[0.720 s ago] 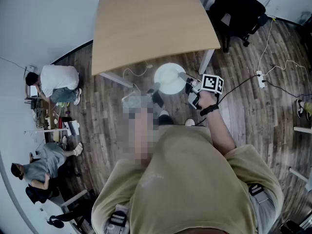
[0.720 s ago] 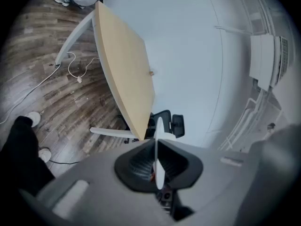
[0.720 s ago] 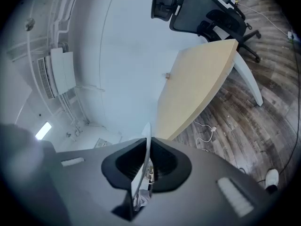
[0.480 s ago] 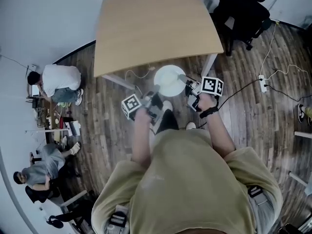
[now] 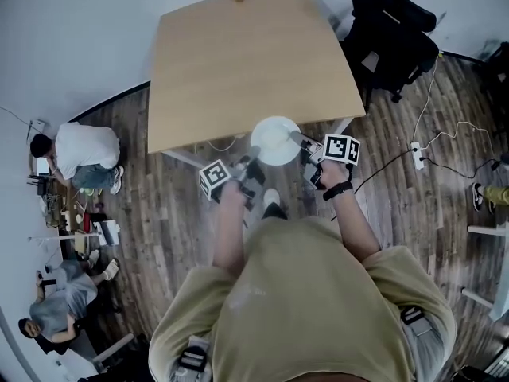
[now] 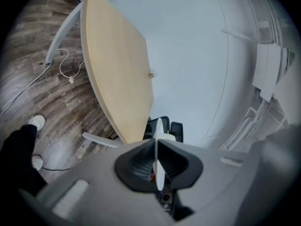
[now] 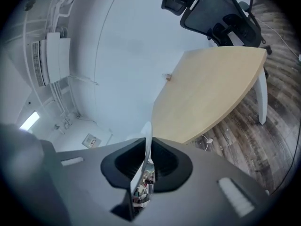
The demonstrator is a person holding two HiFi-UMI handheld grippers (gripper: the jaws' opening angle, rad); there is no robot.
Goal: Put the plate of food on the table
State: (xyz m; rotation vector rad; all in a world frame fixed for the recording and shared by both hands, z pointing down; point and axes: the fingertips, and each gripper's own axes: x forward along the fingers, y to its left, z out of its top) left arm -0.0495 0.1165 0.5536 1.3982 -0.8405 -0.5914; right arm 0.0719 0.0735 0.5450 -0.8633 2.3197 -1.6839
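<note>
Jaws of the left hand-held gripper [image 5: 253, 165] are pinched on the white plate [image 5: 276, 140] at its left rim. The right hand-held gripper [image 5: 302, 143] is likewise clamped on its right rim. The plate sits at the near edge of the wooden counter [image 5: 246, 54]; whether it touches is unclear. Beyond the counter's far right corner stands a black office chair [image 5: 394, 34].
</note>
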